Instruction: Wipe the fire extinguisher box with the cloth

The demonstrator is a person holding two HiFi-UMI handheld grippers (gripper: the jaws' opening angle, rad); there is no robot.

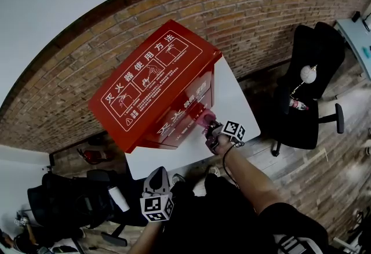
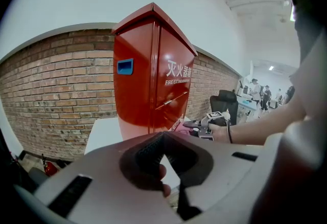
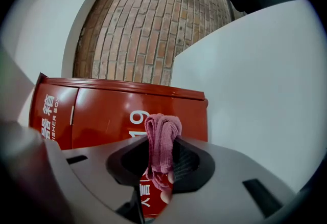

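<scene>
Two handheld grippers work at a red fire extinguisher box (image 1: pixel 156 79) standing on a white table (image 1: pixel 239 109) in front of a brick wall (image 1: pixel 249 9). The right gripper (image 1: pixel 212 130) has its jaws clamped on a folded pink cloth (image 3: pixel 162 133). The cloth's bunched end pokes out past the jaw tips at the lower front panel of the box, beside white printed digits. Whether the cloth presses on the metal or sits just off it cannot be told. The left gripper (image 1: pixel 157 178) hangs low in front of the table edge, well apart from the box, its jaws closed together on nothing.

To wipe well, the cloth's soft end should probably meet the panel flat, with the hard jaw tips held clear of the paint. Steady, overlapping strokes across the front, then the sides and sloped lid, seem wise. Light pressure matters, since the box stands free and could slide. The idle left gripper might brace it.
</scene>
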